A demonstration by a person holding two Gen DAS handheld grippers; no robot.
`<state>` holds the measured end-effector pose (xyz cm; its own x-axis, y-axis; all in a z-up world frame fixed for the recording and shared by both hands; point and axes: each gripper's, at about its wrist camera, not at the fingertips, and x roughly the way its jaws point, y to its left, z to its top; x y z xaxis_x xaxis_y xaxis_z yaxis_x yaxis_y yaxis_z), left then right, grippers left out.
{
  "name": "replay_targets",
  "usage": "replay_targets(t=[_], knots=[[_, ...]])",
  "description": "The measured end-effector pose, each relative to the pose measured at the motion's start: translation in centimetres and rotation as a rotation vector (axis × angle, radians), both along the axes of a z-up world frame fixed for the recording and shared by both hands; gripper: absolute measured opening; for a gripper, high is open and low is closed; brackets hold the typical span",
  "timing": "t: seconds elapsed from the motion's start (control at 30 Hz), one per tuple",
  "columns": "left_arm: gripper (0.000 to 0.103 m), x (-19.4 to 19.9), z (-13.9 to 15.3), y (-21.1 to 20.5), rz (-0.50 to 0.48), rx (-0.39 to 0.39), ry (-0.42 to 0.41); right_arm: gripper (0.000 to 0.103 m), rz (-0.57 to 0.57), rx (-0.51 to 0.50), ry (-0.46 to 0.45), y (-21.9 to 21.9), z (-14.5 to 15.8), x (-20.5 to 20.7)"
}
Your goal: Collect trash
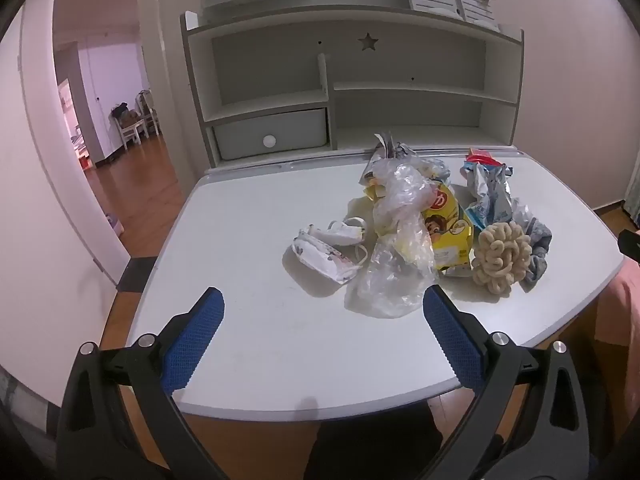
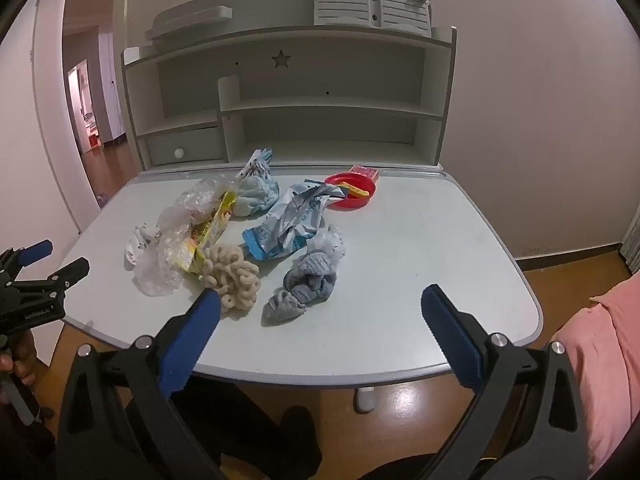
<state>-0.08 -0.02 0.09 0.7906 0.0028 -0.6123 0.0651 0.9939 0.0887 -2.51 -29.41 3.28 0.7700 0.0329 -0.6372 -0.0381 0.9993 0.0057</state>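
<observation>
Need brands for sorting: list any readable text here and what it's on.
Nothing reads cleanly.
yellow snack packet: red logo and print, too blurred.
blue-and-white wrapper: print too small.
left gripper: white lettering on its body, blurred.
shelf unit: star cut-out, no words.

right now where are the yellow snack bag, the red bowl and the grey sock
yellow snack bag [image 1: 446, 236]: left wrist view, on its printed front.
red bowl [image 2: 340, 205]: right wrist view, on its near rim.
grey sock [image 2: 310, 278]: right wrist view, on the bunched middle.
</observation>
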Motion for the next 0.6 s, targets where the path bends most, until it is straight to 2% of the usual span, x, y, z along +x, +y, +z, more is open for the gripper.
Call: replay_targets(t=[0.6], knots=[[0.097,0.03,0.03,0.51,0.002,-0.008,0.004,0.097,0.002,0.001,-0.007,0.25,0.12,-0.12]])
